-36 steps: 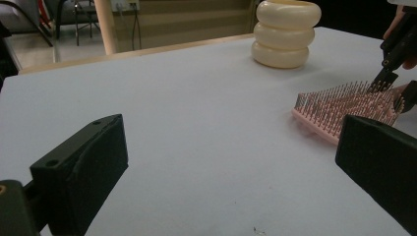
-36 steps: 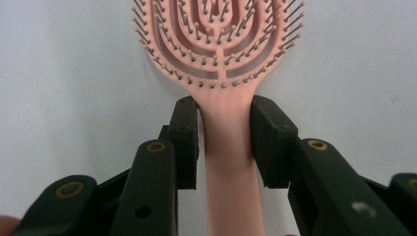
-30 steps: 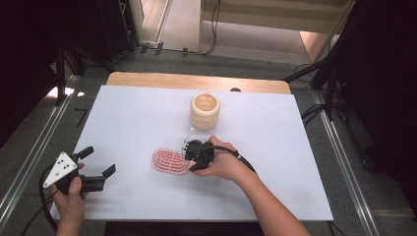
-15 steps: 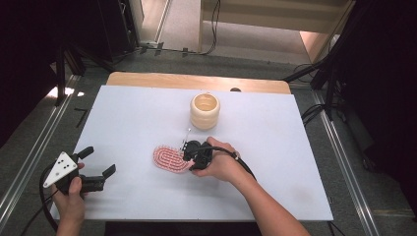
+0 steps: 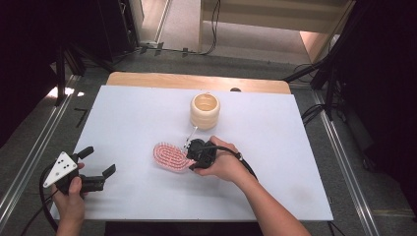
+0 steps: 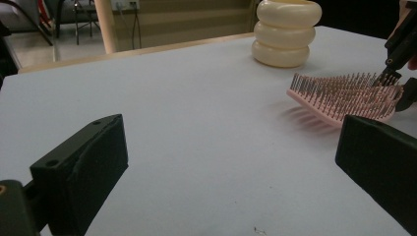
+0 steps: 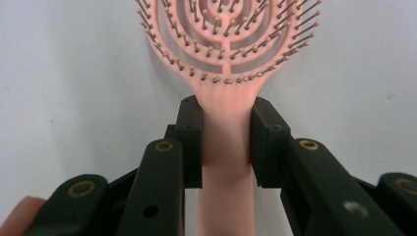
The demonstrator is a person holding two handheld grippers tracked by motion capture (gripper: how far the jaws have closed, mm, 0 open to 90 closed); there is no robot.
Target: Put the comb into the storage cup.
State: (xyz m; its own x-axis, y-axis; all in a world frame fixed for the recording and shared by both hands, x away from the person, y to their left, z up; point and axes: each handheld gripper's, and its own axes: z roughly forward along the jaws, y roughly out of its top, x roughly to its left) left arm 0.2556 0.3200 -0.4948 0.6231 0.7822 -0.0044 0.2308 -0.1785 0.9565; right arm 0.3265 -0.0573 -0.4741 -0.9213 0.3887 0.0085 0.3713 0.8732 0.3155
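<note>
The right gripper (image 7: 226, 142) is pinching the brush (image 7: 226, 59) by its handle; next comes lifting toward the cup (image 5: 205, 110) at twelve o'clock. The left gripper (image 5: 96, 164) is idling, jaws spread.

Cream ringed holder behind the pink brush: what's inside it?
Cream ringed holder stands upright beyond the pink brush. In the high view its open mouth shows bare inner wall and nothing sticking out; the bottom is shadowed, so small contents can't be ruled out.

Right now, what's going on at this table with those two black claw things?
A person works with a gripper in each hand. The right gripper has its jaws clamped on the handle of a pink hairbrush that lies bristles up on the white table. The left gripper hangs open and empty near the table's front left corner. A cream ringed cup stands just beyond the brush.
</note>
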